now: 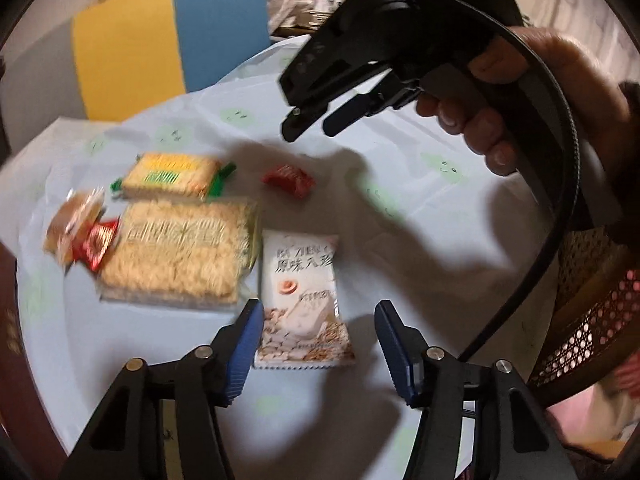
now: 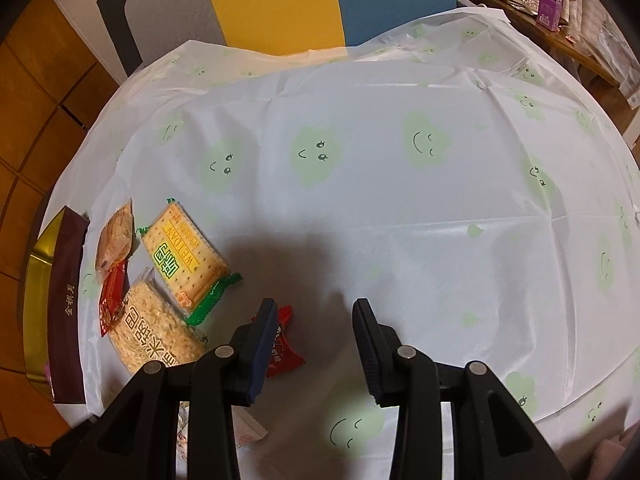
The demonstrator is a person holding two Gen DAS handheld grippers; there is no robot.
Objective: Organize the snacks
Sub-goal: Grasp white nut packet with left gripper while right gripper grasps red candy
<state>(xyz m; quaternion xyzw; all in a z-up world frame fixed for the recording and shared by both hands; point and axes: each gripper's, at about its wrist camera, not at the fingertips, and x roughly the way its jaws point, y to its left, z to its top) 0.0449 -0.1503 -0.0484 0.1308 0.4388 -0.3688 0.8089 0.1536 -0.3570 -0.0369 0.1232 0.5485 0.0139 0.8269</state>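
Snacks on smiley tablecloth [image 2: 400, 208]: white oat packet [image 1: 302, 300] just beside rice cake pack [image 1: 180, 252], red candy [image 1: 288, 180] near. My left gripper [image 1: 316, 344] wide open, empty. My right gripper [image 2: 316, 344] open, empty.

Ahead of our right gripper, the tablecloth [image 2: 360, 200] is pale white with light green smiley blobs. To its left lies a yellow cracker pack [image 2: 182, 254] with green ends, beside a red candy wrapper [image 2: 282, 344]. Past our left gripper's blue pads [image 1: 244, 352] sits a white-and-beige packet [image 1: 300, 300].
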